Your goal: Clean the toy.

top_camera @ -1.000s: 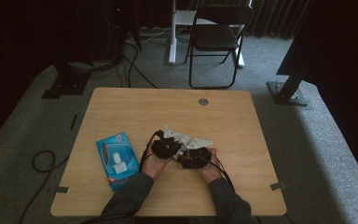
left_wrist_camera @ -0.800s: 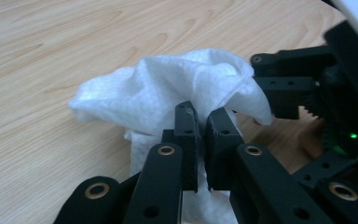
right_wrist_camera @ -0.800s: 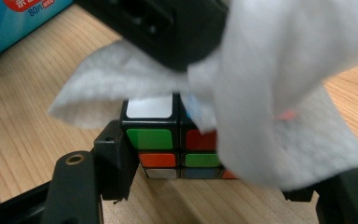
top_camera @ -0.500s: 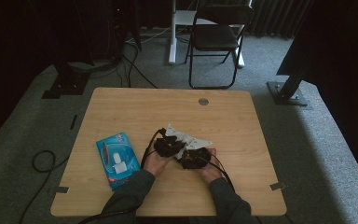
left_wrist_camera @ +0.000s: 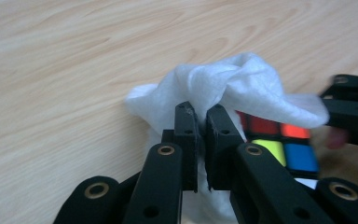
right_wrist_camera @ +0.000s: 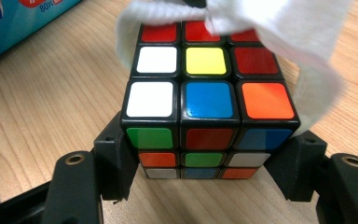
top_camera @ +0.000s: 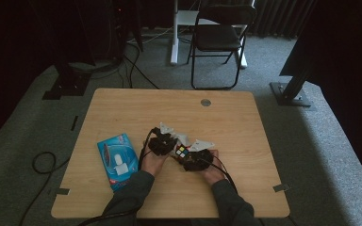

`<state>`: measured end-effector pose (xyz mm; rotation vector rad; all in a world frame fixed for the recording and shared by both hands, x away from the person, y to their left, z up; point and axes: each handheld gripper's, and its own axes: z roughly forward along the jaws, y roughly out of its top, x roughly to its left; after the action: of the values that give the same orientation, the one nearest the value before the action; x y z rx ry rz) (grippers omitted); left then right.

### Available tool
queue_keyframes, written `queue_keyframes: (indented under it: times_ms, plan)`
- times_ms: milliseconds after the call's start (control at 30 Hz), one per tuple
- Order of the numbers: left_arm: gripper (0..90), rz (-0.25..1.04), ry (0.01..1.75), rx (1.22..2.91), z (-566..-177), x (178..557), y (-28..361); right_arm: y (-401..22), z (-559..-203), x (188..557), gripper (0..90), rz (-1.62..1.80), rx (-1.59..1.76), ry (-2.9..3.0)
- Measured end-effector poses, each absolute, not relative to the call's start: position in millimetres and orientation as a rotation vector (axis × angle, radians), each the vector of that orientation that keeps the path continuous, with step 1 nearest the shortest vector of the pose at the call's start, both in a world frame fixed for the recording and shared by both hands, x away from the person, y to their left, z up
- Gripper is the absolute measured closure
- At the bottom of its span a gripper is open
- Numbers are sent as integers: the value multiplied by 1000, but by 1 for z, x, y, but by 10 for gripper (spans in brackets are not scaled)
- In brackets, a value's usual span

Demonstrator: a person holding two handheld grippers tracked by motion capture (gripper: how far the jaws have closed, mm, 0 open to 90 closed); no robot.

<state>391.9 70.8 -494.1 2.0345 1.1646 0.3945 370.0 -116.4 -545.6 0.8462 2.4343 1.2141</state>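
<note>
A scrambled colour cube (right_wrist_camera: 207, 105) stands on the wooden table (top_camera: 245, 122), held between the jaws of my right gripper (right_wrist_camera: 207, 163), which is shut on its lower sides. My left gripper (left_wrist_camera: 202, 126) is shut on a crumpled white tissue (left_wrist_camera: 223, 86) and holds it against the far top edge of the cube (left_wrist_camera: 279, 140). In the right gripper view the tissue (right_wrist_camera: 279, 23) drapes over the cube's back row and right side. From above, both grippers (top_camera: 162, 141) (top_camera: 195, 157) meet at the cube (top_camera: 182, 151) near the table's front middle.
A blue tissue pack (top_camera: 118, 159) lies flat on the table to the left of the hands; its corner (right_wrist_camera: 9, 23) shows behind the cube. A round metal grommet (top_camera: 206, 102) sits near the far edge. A folding chair (top_camera: 217, 42) stands beyond the table.
</note>
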Motion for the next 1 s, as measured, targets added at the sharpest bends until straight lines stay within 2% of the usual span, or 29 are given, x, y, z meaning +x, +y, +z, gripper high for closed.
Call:
queue_keyframes:
  times_ms: [167, 267, 400, 1000]
  plan:
    - [849, 375, 1190, 2057, -497, 394, 71, -119, -546, 371, 330, 1216, 866, 2427]
    - [849, 364, 1168, 2070, -499, 393, 69, -121, -545, 372, 256, 1213, 907, 2401]
    - [848, 348, 1160, 2075, -502, 389, 68, -125, -542, 374, 206, 1221, 928, 2391]
    - [848, 269, 1135, 2066, -511, 369, 67, -139, -530, 377, 220, 1314, 1017, 2356]
